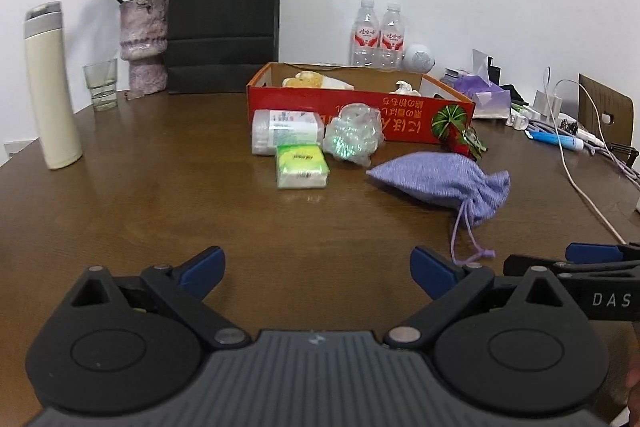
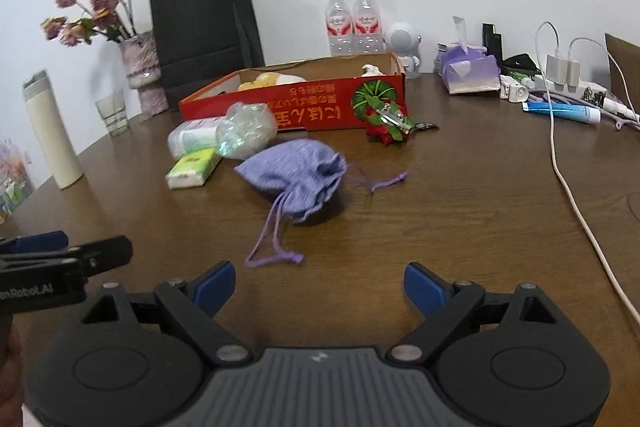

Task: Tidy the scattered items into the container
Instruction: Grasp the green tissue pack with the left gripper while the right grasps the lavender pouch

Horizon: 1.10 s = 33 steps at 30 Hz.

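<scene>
A red cardboard box [image 1: 360, 113] [image 2: 304, 107] sits at the table's middle with a yellowish item and a white item inside. In front of it lie a clear jar on its side [image 1: 286, 131] [image 2: 192, 139], a crinkled clear bag [image 1: 354, 137] [image 2: 246, 131], a green tissue pack [image 1: 301, 166] [image 2: 192, 169], a purple drawstring pouch [image 1: 444, 181] [image 2: 296, 179] and a red-green clip ornament [image 1: 466, 143] [image 2: 388, 127]. My left gripper [image 1: 318, 273] is open and empty, well short of the items. My right gripper [image 2: 319, 287] is open and empty, just before the pouch's cord.
At the back stand a white thermos [image 1: 50, 87], a glass [image 1: 102, 85], a vase of dried roses [image 1: 142, 47], a black paper bag [image 1: 224, 23] and two water bottles [image 1: 376, 35]. Tissue box, chargers, cables and a blue tube [image 2: 564, 113] clutter the right side.
</scene>
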{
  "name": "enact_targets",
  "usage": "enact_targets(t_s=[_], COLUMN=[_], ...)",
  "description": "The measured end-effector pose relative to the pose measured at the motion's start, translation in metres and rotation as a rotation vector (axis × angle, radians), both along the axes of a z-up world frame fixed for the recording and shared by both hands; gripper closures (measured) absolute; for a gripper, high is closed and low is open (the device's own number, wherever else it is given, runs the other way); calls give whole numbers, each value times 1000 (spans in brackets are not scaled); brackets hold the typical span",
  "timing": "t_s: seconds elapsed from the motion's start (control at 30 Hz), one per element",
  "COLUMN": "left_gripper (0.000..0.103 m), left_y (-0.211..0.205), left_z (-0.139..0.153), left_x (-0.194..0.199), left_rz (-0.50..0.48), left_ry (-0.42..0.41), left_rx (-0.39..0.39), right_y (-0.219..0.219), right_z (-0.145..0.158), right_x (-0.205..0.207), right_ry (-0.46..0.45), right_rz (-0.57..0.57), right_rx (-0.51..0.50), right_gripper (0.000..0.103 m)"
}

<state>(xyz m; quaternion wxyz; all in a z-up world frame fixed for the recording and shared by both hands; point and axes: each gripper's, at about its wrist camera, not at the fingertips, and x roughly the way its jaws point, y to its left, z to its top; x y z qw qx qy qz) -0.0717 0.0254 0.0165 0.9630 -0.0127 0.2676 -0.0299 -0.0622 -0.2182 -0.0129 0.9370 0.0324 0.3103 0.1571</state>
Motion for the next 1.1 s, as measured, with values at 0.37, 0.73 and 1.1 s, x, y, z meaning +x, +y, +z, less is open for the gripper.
enact_targets(t_s=[0.37, 0.73, 1.1], left_gripper=[2, 56, 58], left_y=[7, 20, 15], left_z=[6, -10, 15], left_x=[131, 183, 92], left_rz=[-63, -22, 32], left_ry=[147, 236, 39], left_rx=[6, -20, -26], right_y=[30, 58, 36], right_z=[15, 6, 29], right_x=[96, 137, 93], right_ry=[50, 116, -15], right_rz=[93, 211, 143], right_rx=[-97, -139, -90], right_gripper=[12, 57, 73])
